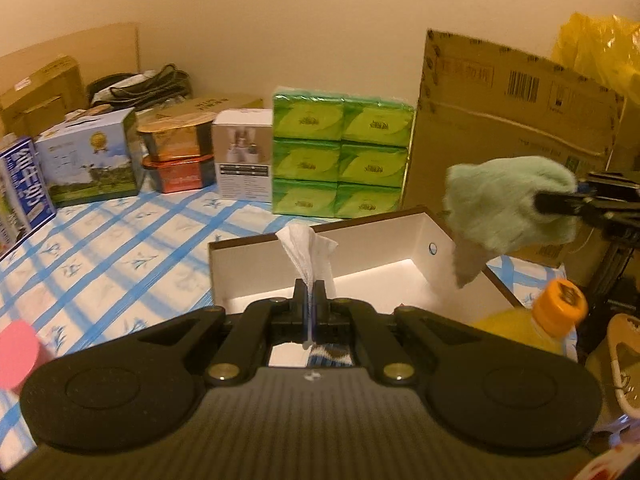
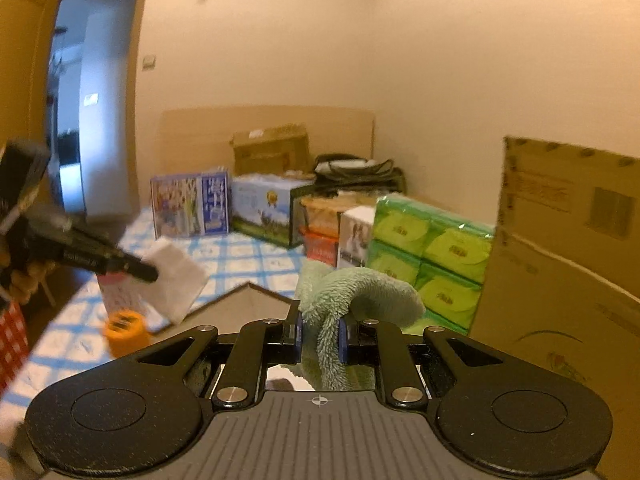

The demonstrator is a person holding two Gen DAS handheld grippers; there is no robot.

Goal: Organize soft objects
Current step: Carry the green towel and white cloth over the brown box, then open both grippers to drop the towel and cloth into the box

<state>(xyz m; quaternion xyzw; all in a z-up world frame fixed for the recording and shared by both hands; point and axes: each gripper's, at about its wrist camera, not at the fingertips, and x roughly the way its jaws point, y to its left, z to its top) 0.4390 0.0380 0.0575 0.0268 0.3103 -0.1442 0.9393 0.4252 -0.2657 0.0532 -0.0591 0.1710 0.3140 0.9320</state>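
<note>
Above the white box (image 1: 424, 236) — left gripper (image 1: 309, 292) pinches tissue (image 1: 306, 246), right gripper (image 2: 320, 330) clamps green cloth (image 2: 356, 284)

walls (image 2: 440, 60): plain cream | doorway (image 2: 92, 100): open, left | light: warm, dim

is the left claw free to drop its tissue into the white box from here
Probably yes: the left claw holds the tissue by the open box, with nothing between them.
</note>
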